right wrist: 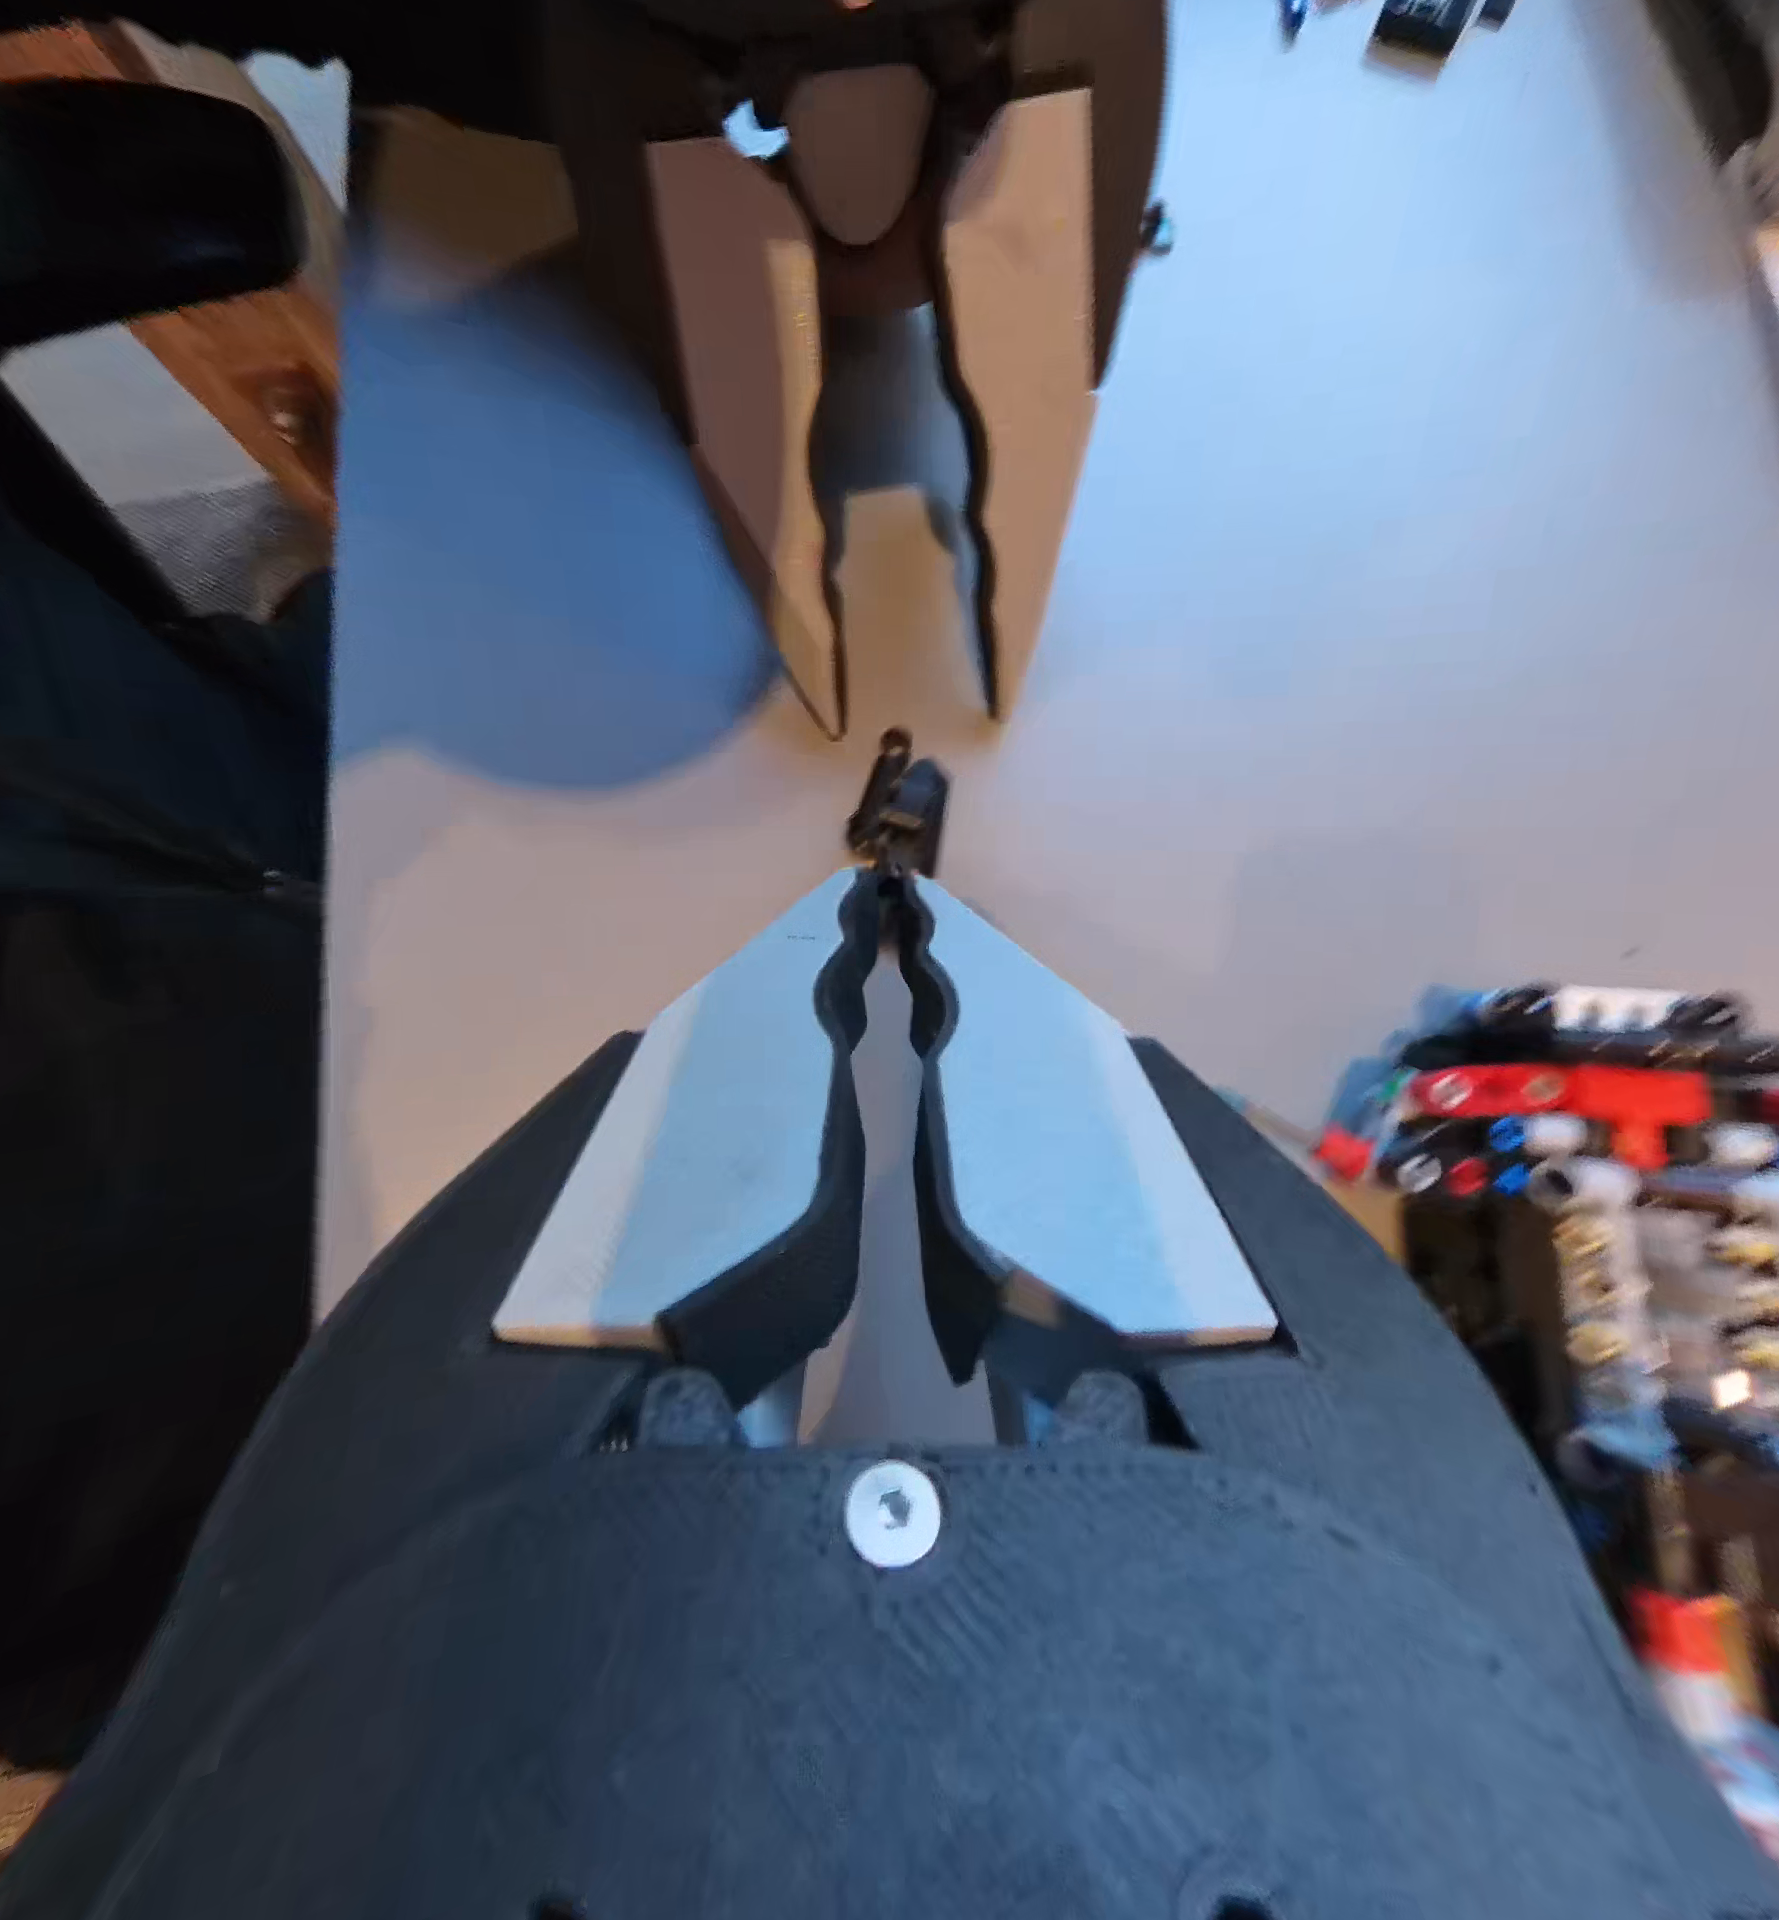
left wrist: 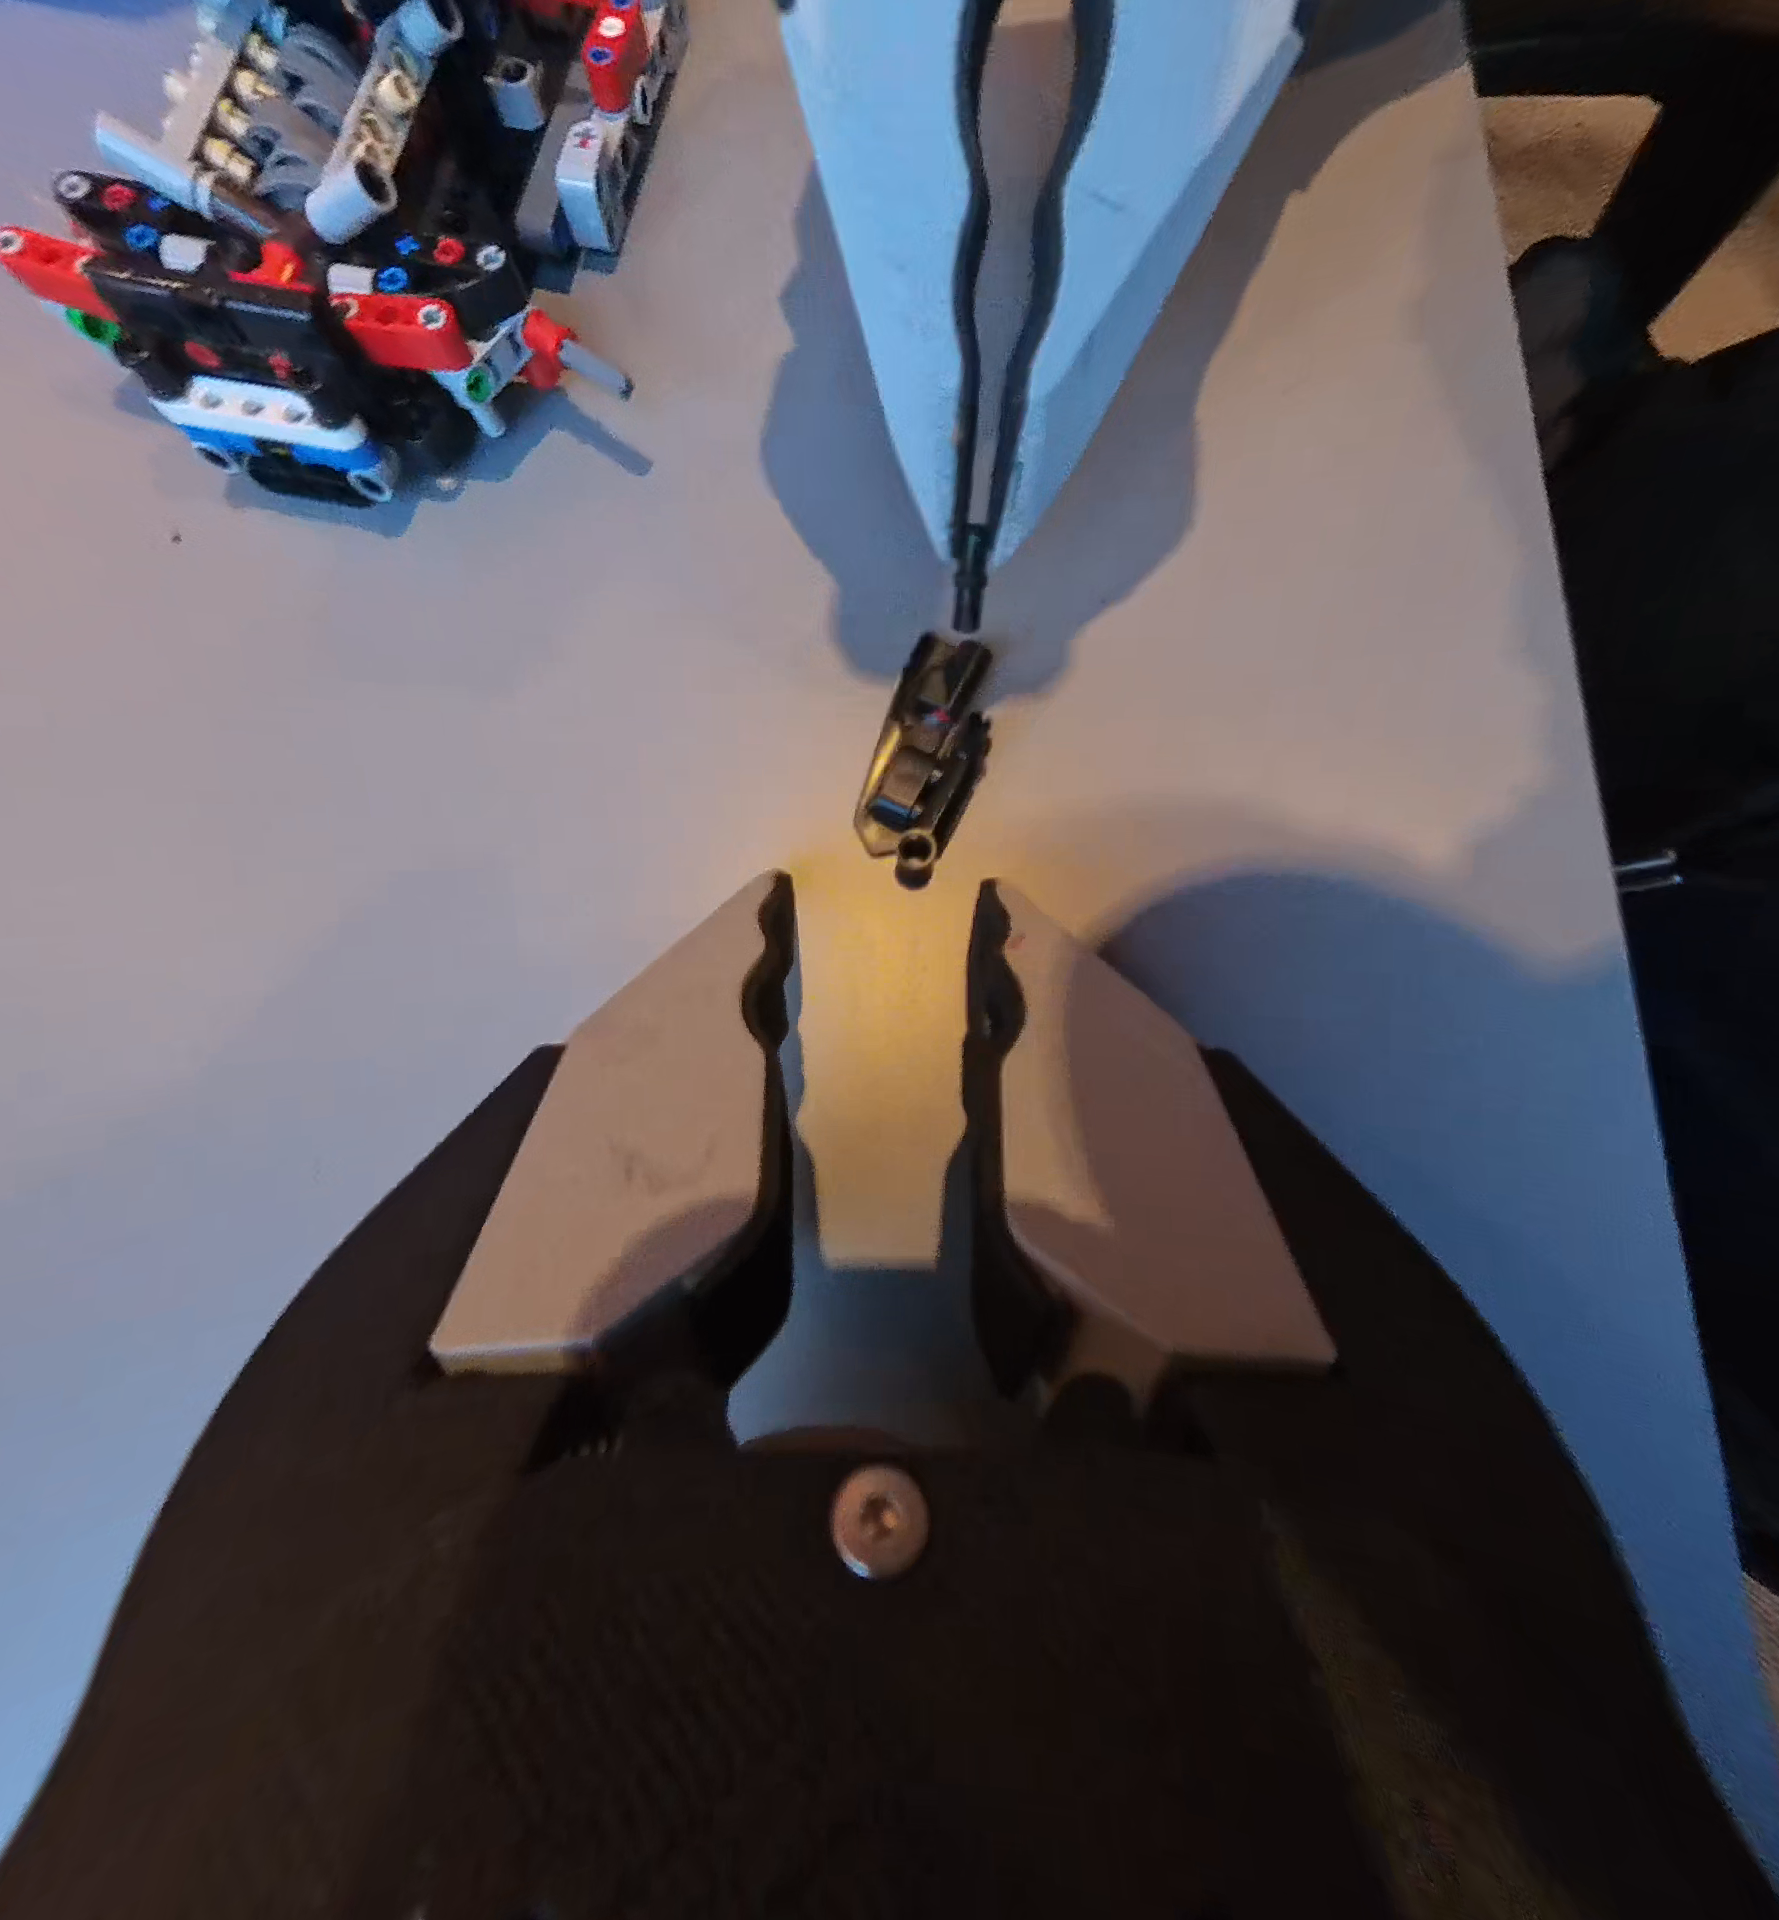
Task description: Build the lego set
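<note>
Two handheld grippers meeting tip to tip over a pale table (left wrist: 345, 831), with a small black lego piece (left wrist: 924, 756) between them.

Left gripper (left wrist: 885, 894) in the foreground of its own view, fingers spread apart with a clear gap, holding nothing. Small black piece just beyond those fingertips, not touching them, its round end pointing toward the gap.

Right gripper (left wrist: 971, 582) reaching in from the far side of the small piece, fingers pressed close together and pinching a thin black peg that sticks out of the piece's far end. Piece tilted slightly, lying low over the table — whether resting on it or lifted just clear cannot be told.

Same meeting seen from the right wrist view: right gripper (right wrist: 890, 878) pinched on the near end of the small black piece (right wrist: 900, 805); left gripper (right wrist: 916, 722) just past the piece, fingers apart on either side of its far tip.

Partly built lego model (left wrist: 324, 239) — black, red, grey and blue beams with coloured pins — standing on the table well away from the small piece, to the far left in the left wrist view. Same model (right wrist: 1612, 1195), blurred, near the right edge of the right wrist view.

Table edge (left wrist: 1550, 623) to the right of the small piece, dark chair (right wrist: 116, 208) beyond it.
</note>
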`<control>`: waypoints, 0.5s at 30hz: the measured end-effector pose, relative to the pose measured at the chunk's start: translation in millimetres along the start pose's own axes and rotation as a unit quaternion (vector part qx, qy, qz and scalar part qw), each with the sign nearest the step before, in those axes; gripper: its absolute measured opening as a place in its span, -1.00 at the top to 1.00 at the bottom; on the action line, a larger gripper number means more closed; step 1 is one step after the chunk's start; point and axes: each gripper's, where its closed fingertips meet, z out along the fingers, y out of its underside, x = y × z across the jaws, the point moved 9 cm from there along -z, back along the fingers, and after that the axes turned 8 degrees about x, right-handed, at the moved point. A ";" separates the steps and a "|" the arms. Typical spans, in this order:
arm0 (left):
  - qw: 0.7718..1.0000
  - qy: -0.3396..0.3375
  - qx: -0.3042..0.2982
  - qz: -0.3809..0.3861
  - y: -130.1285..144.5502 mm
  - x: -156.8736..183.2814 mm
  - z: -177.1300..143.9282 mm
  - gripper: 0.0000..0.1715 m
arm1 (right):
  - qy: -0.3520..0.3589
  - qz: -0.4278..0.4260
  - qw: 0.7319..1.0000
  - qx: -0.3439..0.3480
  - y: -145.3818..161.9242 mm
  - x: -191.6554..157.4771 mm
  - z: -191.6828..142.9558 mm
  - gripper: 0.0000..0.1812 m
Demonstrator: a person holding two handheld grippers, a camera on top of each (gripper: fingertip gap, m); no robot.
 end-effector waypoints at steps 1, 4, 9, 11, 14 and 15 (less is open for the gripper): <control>1.000 0.007 -0.002 -0.003 -1.8 0.2 1.7 0.62 | -0.001 0.007 1.000 -0.002 3.3 -2.3 -1.3 1.00; 1.000 0.000 -0.014 -0.007 -4.6 3.2 3.1 0.62 | -0.007 0.021 1.000 -0.018 12.2 -5.7 0.7 1.00; 0.999 -0.010 -0.026 -0.044 -6.4 20.7 2.7 0.66 | 0.005 0.009 0.999 -0.039 15.2 -3.2 9.5 1.00; 0.999 -0.009 -0.026 -0.047 -7.3 29.1 3.7 0.66 | 0.018 -0.002 0.999 -0.031 13.5 1.6 10.1 1.00; 0.999 0.020 -0.019 -0.040 -10.4 41.0 9.1 0.68 | 0.026 -0.007 0.999 -0.020 11.8 10.5 11.1 1.00; 0.998 0.030 -0.017 -0.046 -11.5 43.4 10.6 0.69 | 0.027 -0.005 0.999 -0.018 12.0 13.4 10.2 1.00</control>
